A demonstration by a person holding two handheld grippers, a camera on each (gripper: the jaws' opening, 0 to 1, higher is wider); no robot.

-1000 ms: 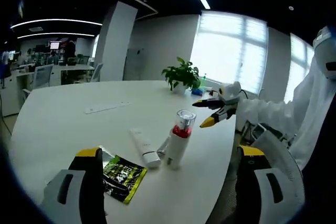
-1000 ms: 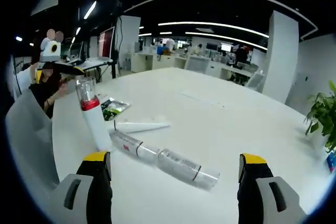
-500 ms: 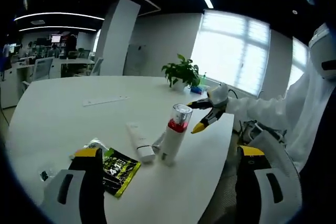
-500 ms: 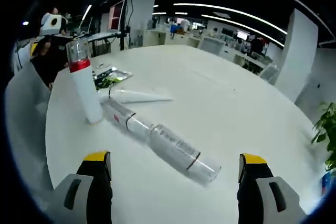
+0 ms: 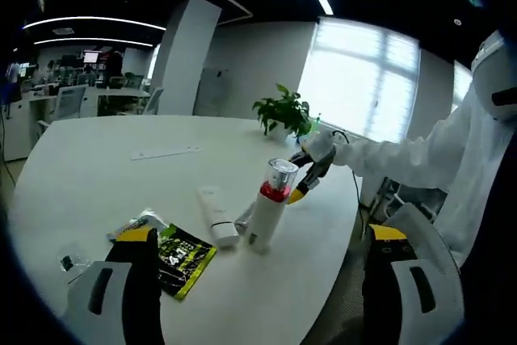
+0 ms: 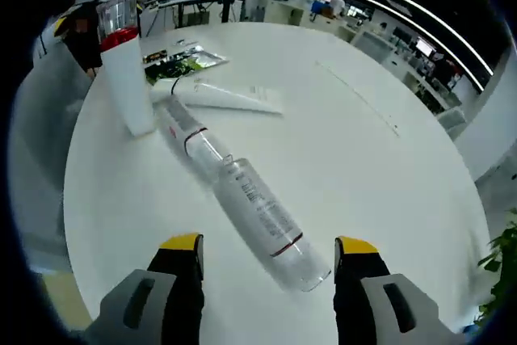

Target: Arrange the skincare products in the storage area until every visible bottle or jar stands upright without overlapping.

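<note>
Between the wide-open, empty right gripper (image 6: 266,254) at 6 o'clock lies a clear bottle (image 6: 262,220): smooth, slippery, likely rolls; grab its middle.

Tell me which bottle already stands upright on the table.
The white bottle with the red band and clear cap; the two clear bottles and white tube lie flat.

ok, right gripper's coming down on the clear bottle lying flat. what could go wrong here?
1. The clear bottle is round and lies on its side on the bare table; the open right gripper may nudge it into a roll.
2. It lies end to end with a second lying bottle, near the upright red-banded bottle; swinging it upright could topple that one.
</note>
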